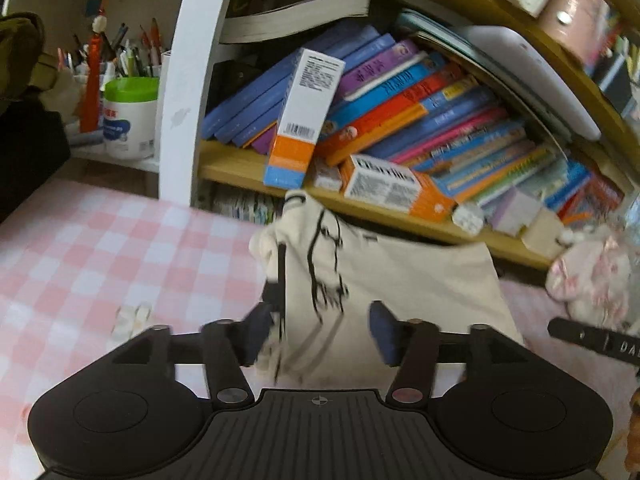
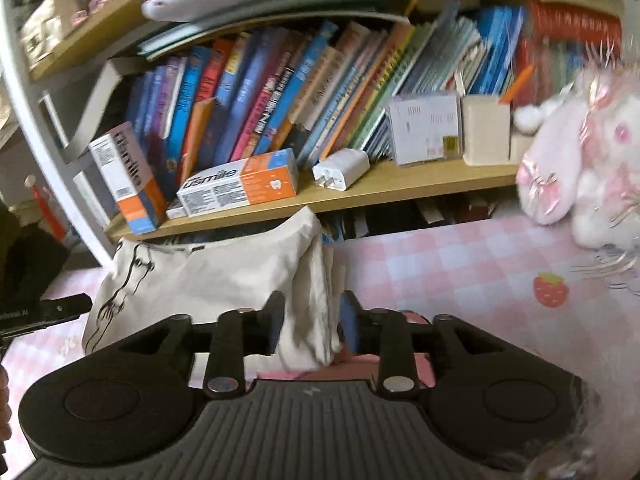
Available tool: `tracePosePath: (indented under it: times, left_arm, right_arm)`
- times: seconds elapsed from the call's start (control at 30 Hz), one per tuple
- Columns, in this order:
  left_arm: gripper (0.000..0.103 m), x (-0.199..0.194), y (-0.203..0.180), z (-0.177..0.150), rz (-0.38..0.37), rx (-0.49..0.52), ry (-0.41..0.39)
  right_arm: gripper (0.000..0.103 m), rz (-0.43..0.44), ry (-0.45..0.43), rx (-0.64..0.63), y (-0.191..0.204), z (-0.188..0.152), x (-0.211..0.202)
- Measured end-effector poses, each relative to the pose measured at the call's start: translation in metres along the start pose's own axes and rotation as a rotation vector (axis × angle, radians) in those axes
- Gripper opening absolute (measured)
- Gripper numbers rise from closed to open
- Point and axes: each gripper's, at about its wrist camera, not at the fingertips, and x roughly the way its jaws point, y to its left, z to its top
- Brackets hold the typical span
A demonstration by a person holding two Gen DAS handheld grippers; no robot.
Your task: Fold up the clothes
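Note:
A cream garment (image 1: 400,280) with a black line drawing lies bunched on the pink checked cloth (image 1: 100,248), reaching toward the bookshelf. My left gripper (image 1: 322,332) is open and wide, with its blue pads on either side of the garment's near part. In the right wrist view the same garment (image 2: 224,272) has its thick folded right edge filling the gap of my right gripper (image 2: 312,320), which is shut on it. Each view shows a black piece of the other gripper at its side edge. Both views are motion-blurred.
A wooden bookshelf (image 2: 400,184) crammed with books and toothpaste boxes (image 1: 304,120) stands right behind the garment. A pink plush toy (image 2: 580,168) sits to the right. A green-lidded tub and pens (image 1: 128,120) are at far left, and small white bits (image 1: 132,320) lie on the cloth.

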Motion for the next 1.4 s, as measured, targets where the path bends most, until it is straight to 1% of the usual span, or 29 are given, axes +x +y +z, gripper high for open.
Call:
tracePosePath:
  times: [0.03, 0.07, 0.13, 0.17, 0.2, 0.23, 0.27, 0.3, 0.33, 0.4, 0.47, 0.57, 0.7, 0.8, 0.87, 1.0, 1.1, 1.4]
  left_arm:
    - [0.060, -0.006, -0.003, -0.005, 0.005, 0.007, 0.003]
    - [0.065, -0.012, -0.006, -0.009, 0.014, 0.012, 0.003]
    - [0.071, -0.024, -0.012, -0.018, 0.032, 0.023, 0.002]
    - [0.075, -0.030, -0.015, -0.022, 0.041, 0.028, 0.002]
    - [0.077, -0.037, -0.017, -0.025, 0.049, 0.032, -0.009]
    - [0.081, -0.043, -0.019, -0.028, 0.058, 0.037, -0.021]
    - [0.084, -0.050, -0.021, -0.032, 0.066, 0.041, -0.034]
    - [0.088, -0.055, -0.024, -0.035, 0.072, 0.049, -0.042]
    - [0.093, -0.060, -0.026, -0.038, 0.076, 0.056, -0.044]
    - [0.095, -0.069, -0.029, -0.045, 0.086, 0.066, -0.046]
    - [0.098, -0.075, -0.030, -0.052, 0.100, 0.067, -0.038]
    - [0.100, -0.081, -0.030, -0.060, 0.110, 0.063, -0.025]
    - [0.100, -0.088, -0.030, -0.072, 0.120, 0.059, -0.011]
    - [0.101, -0.091, -0.032, -0.079, 0.145, 0.081, 0.003]
    - [0.101, -0.092, -0.032, -0.082, 0.162, 0.087, 0.009]
    - [0.101, -0.096, -0.033, -0.082, 0.167, 0.086, 0.002]
    - [0.101, -0.098, -0.034, -0.080, 0.169, 0.088, -0.007]
    - [0.101, -0.101, -0.035, -0.079, 0.157, 0.096, -0.010]
  right_arm:
    - [0.040, -0.006, -0.004, -0.011, 0.003, -0.003, -0.006]
    - [0.045, -0.012, -0.008, -0.022, 0.006, -0.006, -0.013]
    - [0.057, -0.019, -0.007, -0.026, 0.007, -0.013, -0.024]
    - [0.067, -0.026, -0.007, -0.028, 0.009, -0.017, -0.029]
    - [0.073, -0.035, -0.007, -0.032, 0.011, -0.021, -0.035]
    - [0.075, -0.043, -0.008, -0.035, 0.014, -0.025, -0.040]
    - [0.080, -0.050, -0.010, -0.043, 0.017, -0.029, -0.045]
    - [0.085, -0.057, -0.012, -0.051, 0.021, -0.034, -0.049]
    - [0.087, -0.064, -0.015, -0.060, 0.024, -0.039, -0.053]
    - [0.092, -0.078, -0.021, -0.078, 0.032, -0.049, -0.062]
    - [0.096, -0.092, -0.026, -0.096, 0.039, -0.058, -0.071]
    - [0.098, -0.112, -0.024, -0.111, 0.047, -0.072, -0.079]
    - [0.100, -0.115, -0.012, -0.108, 0.053, -0.087, -0.086]
    - [0.100, -0.116, -0.003, -0.105, 0.058, -0.097, -0.092]
    - [0.101, -0.113, 0.000, -0.107, 0.060, -0.099, -0.094]
    - [0.102, -0.126, 0.004, -0.107, 0.061, -0.100, -0.096]
    - [0.102, -0.139, 0.010, -0.103, 0.061, -0.101, -0.096]
    - [0.103, -0.138, 0.013, -0.104, 0.064, -0.103, -0.099]
